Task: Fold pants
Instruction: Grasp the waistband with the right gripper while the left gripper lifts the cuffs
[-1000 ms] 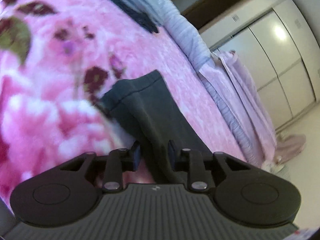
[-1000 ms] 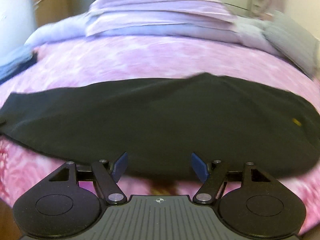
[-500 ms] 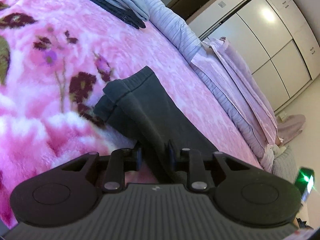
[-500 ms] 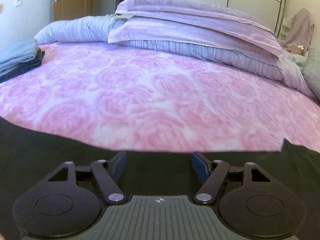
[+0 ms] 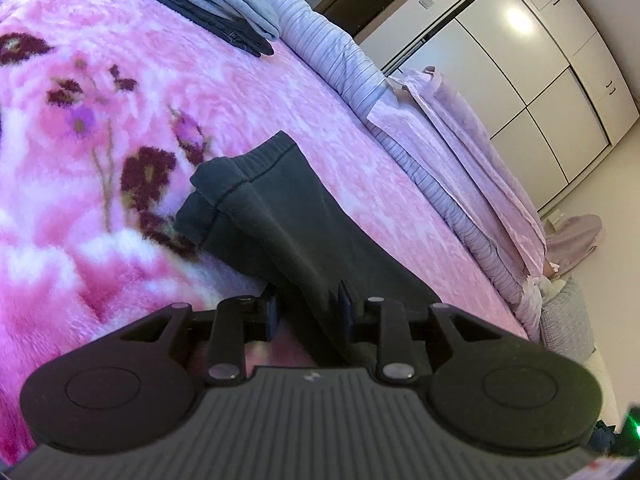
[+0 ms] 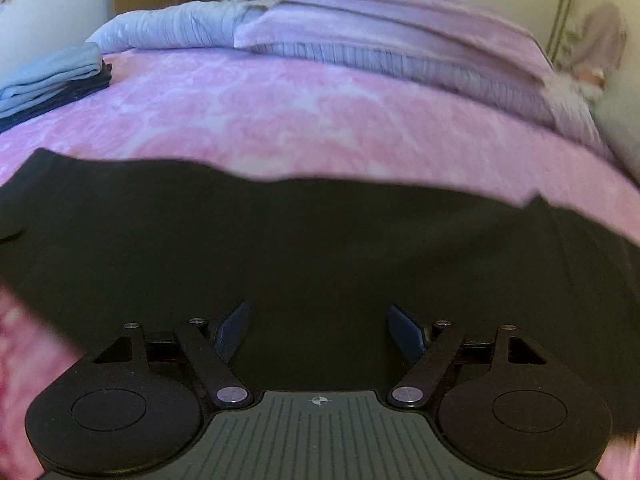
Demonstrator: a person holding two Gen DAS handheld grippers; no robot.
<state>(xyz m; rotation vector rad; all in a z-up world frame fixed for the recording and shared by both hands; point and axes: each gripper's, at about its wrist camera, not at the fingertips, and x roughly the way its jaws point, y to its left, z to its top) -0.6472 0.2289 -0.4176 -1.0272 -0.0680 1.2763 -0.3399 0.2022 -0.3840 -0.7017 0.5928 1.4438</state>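
Observation:
The dark pants (image 5: 280, 208) lie on a pink flowered blanket (image 5: 120, 80), one leg running from its ribbed cuff (image 5: 248, 168) down to my left gripper (image 5: 308, 312). That gripper is shut on a bunched fold of the leg; its jaws are easing open slightly and the cloth still fills the gap. In the right wrist view the pants (image 6: 320, 240) spread as a wide dark band across the blanket (image 6: 320, 120). My right gripper (image 6: 318, 328) hovers low over them with its jaws opening wide and no cloth pinched between the pads.
A stack of folded grey and dark clothes (image 5: 208, 4) (image 6: 52, 76) sits at the far corner of the bed. Striped and lilac bedding (image 5: 440, 140) (image 6: 380, 28) is piled along the far side. White wardrobe doors (image 5: 540, 60) stand beyond.
My right gripper has moved across and down over the pants, which now fill the lower view, and its jaws have widened. The left view has rolled a little; the leg stays in its grip.

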